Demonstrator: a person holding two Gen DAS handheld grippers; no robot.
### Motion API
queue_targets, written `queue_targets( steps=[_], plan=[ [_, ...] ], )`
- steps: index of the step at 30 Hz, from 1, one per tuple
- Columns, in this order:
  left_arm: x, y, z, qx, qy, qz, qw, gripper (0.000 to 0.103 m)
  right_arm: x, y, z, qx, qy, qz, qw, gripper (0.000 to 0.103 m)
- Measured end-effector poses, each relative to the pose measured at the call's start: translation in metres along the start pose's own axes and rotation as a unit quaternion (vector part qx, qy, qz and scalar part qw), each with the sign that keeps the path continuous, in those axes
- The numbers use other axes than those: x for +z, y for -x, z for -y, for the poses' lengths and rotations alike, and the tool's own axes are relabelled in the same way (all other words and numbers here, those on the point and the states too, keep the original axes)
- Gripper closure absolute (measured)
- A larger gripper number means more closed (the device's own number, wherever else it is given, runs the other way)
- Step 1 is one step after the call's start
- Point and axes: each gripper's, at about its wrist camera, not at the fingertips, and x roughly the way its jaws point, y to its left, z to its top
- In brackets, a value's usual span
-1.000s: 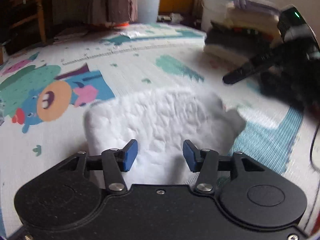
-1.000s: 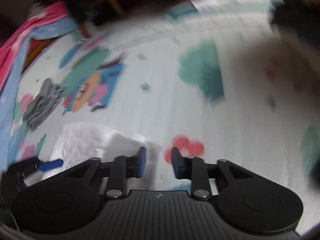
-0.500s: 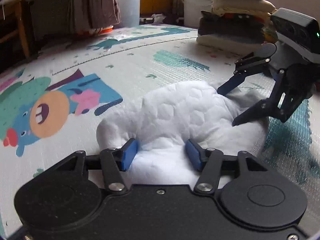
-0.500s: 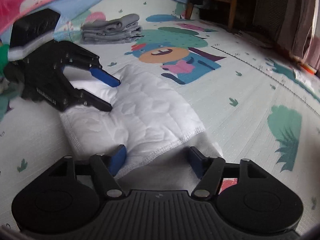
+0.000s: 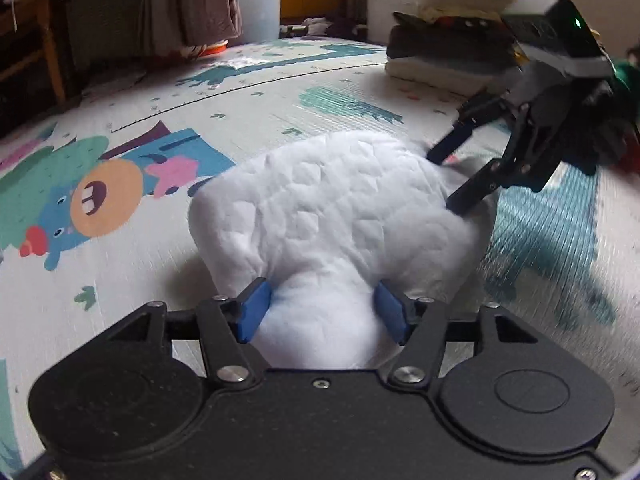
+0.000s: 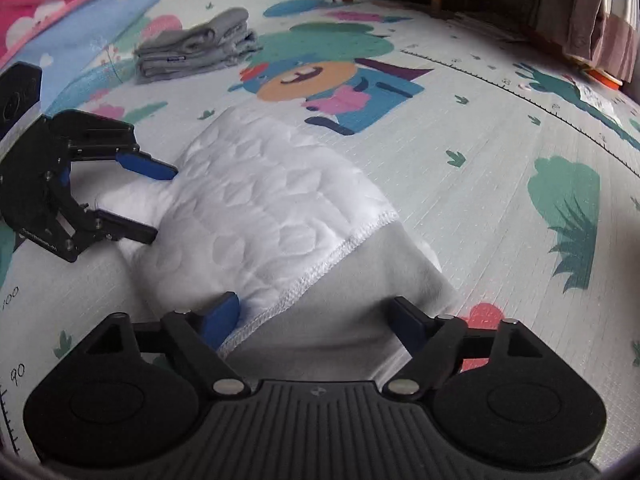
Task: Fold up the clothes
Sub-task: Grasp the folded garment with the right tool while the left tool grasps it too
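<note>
Hidden under the black body of the left gripper (image 5: 322,314): near end of the white quilted garment (image 5: 332,216). Same in the right wrist view, near hem of the garment covered by the right gripper (image 6: 316,318). Unclear whether the blue pads (image 5: 254,310) press the cloth or only stand beside it while opening. Blurred: teal print of the play mat (image 5: 560,248) at right. Cut off by the right gripper's camera housing: stack of folded clothes (image 5: 448,40). Pink and blue blanket (image 6: 60,8) cropped at the corner. Folded grey clothes (image 6: 196,46) soft, layers not countable.
</note>
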Motion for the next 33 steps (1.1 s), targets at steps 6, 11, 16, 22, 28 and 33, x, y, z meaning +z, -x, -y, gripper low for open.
queue_targets(
  steps=[6, 11, 16, 22, 28, 33],
  plan=[
    [0.001, 0.025, -0.052, -0.006, 0.199, 0.041, 0.9791, 0.042, -0.023, 0.043, 0.026, -0.010, -0.163, 0.068, 0.984, 0.025],
    [-0.018, 0.004, -0.087, -0.045, 0.362, 0.012, 0.9310, 0.042, -0.043, 0.029, 0.074, 0.032, -0.329, 0.052, 0.942, 0.023],
    [-0.024, -0.012, -0.086, -0.071, 0.411, -0.005, 0.9090, 0.046, -0.045, 0.017, 0.076, 0.047, -0.345, 0.043, 0.936, 0.021],
    [-0.021, -0.014, -0.077, -0.066, 0.442, -0.024, 0.8940, 0.073, -0.037, 0.006, 0.055, 0.059, -0.331, 0.029, 0.941, 0.055],
    [-0.029, 0.002, -0.067, -0.096, 0.486, -0.049, 0.8673, 0.080, -0.050, 0.028, 0.063, 0.095, -0.382, 0.013, 0.919, 0.078],
    [-0.043, 0.018, -0.050, -0.100, 0.448, -0.066, 0.8861, 0.052, -0.088, 0.056, 0.035, 0.088, -0.376, -0.008, 0.922, 0.050]
  ],
)
